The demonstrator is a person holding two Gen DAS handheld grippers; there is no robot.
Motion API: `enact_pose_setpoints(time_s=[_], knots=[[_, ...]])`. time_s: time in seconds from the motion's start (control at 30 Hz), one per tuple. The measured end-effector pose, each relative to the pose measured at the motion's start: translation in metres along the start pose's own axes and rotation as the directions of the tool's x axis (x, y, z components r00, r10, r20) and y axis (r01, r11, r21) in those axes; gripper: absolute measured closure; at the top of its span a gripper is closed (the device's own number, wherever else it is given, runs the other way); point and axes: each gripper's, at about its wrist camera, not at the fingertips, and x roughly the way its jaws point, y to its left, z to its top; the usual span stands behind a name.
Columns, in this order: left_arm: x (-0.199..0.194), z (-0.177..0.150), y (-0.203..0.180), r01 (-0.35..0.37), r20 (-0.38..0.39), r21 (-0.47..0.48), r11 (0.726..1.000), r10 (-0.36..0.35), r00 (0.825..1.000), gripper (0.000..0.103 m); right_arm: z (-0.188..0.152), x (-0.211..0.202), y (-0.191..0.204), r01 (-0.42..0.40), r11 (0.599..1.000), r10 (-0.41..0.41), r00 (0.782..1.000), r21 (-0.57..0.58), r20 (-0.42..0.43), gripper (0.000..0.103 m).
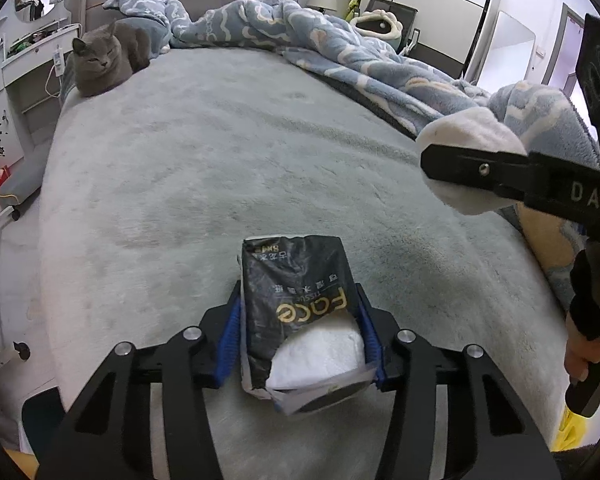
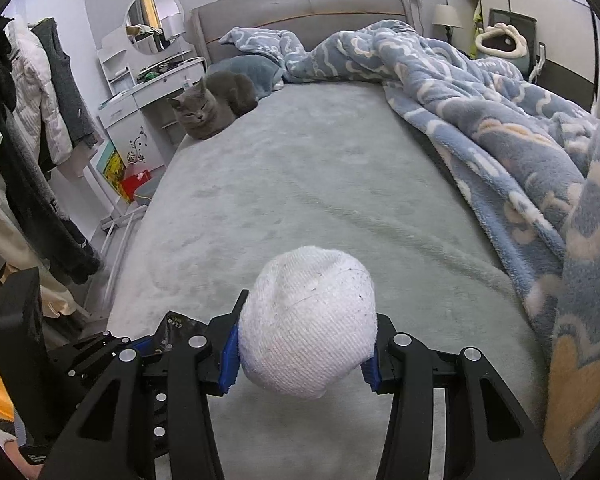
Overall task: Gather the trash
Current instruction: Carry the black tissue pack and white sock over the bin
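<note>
Tissue pack (image 1: 300, 312) on grey bed (image 1: 220, 152), cat (image 1: 108, 62) beyond

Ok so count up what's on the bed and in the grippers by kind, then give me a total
Tissue packs: 1, the black tissue pack between the left gripper fingers
White sock balls: 1, the sock ball in the right gripper
Cats: 1, the grey cat lying near the headboard
Blankets: 1, the blue blanket
Total: 4
</note>
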Motion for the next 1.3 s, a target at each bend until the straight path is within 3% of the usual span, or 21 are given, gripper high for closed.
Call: enact_pose_setpoints(time_s=[0.3, 0.77, 1.0, 1.3], knots=[[-0.041, -0.015, 0.032, -0.034, 0.030, -0.034, 0.999, 0.035, 0.999, 0.050, -0.008, 0.002, 0.034, -0.046, 0.999, 0.046, 0.999, -0.003, 0.000, 0.055], [-0.093, -0.057, 0.110, -0.140, 0.018, -0.116, 0.983, 0.143, 0.990, 0.050, -0.025, 0.010, 0.126, -0.124, 0.986, 0.121, 0.992, -0.110, -0.031, 0.055], [-0.108, -0.080, 0.151, -0.182, -0.030, -0.166, 0.969, 0.180, 0.983, 0.050, -0.035, 0.019, 0.171, -0.160, 0.975, 0.153, 0.986, -0.156, -0.060, 0.055], [-0.112, -0.114, 0.197, -0.219, -0.166, -0.227, 0.949, 0.184, 0.969, 0.049, -0.048, 0.036, 0.221, -0.206, 0.958, 0.188, 0.976, -0.198, -0.107, 0.055]])
